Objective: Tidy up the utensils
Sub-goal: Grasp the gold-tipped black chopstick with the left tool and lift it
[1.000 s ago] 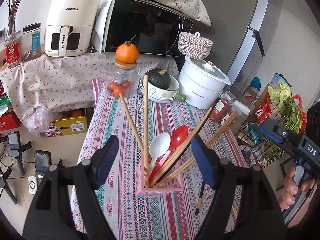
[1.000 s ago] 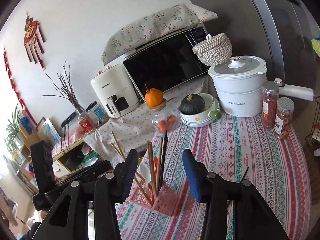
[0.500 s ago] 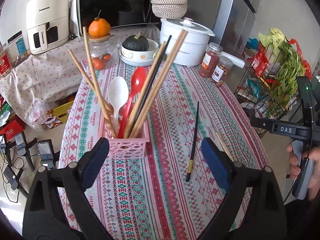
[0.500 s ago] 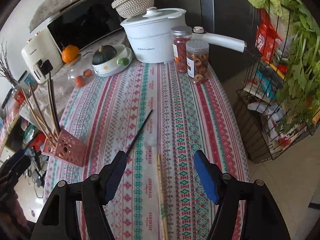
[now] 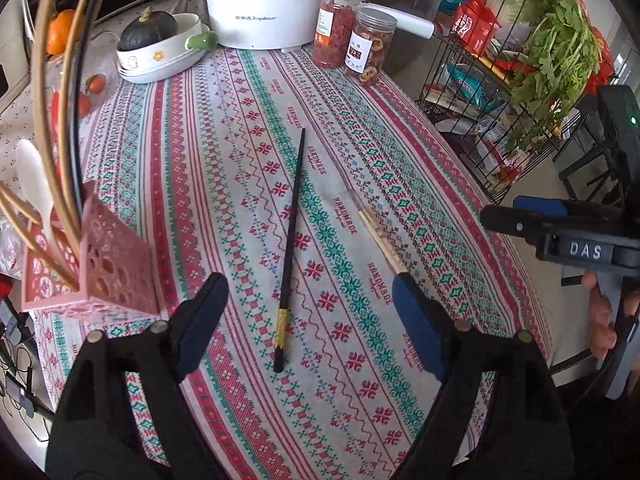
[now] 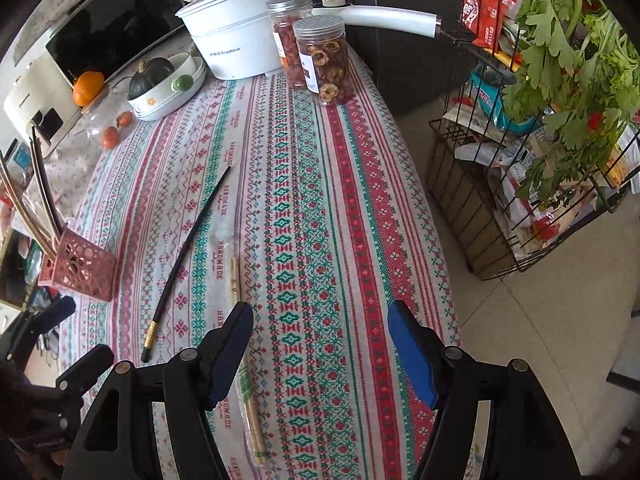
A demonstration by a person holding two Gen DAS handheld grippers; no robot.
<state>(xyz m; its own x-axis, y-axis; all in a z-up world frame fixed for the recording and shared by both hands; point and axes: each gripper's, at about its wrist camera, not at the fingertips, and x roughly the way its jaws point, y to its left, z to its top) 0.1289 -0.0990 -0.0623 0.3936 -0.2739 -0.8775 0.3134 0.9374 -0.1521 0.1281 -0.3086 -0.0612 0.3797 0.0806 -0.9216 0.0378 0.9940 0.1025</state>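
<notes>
A black chopstick (image 5: 290,236) with a gold band lies loose on the patterned tablecloth. Just right of it is a pair of wooden chopsticks (image 5: 376,228) in a clear wrapper. My left gripper (image 5: 306,284) hangs over the black chopstick's gold end, its jaws closing but still wide apart and touching nothing. A pink holder (image 5: 108,264) at the left carries chopsticks and a white spoon. My right gripper (image 6: 320,312) stands open above the cloth, its left finger over the wrapped chopsticks (image 6: 236,284). The black chopstick (image 6: 188,248) and the holder (image 6: 84,268) lie to its left.
At the far end of the table stand a white cooker pot (image 5: 272,4), two jars of dried fruit (image 5: 370,48) and a bowl with a dark squash (image 5: 160,52). A wire rack (image 5: 472,128) with greens stands on the floor beside the table's right edge.
Both grippers tipped downward and moved away from the pink holder to hover over the loose chopsticks. The right gripper's jaws spread wider; the left's spread, then narrowed a little.
</notes>
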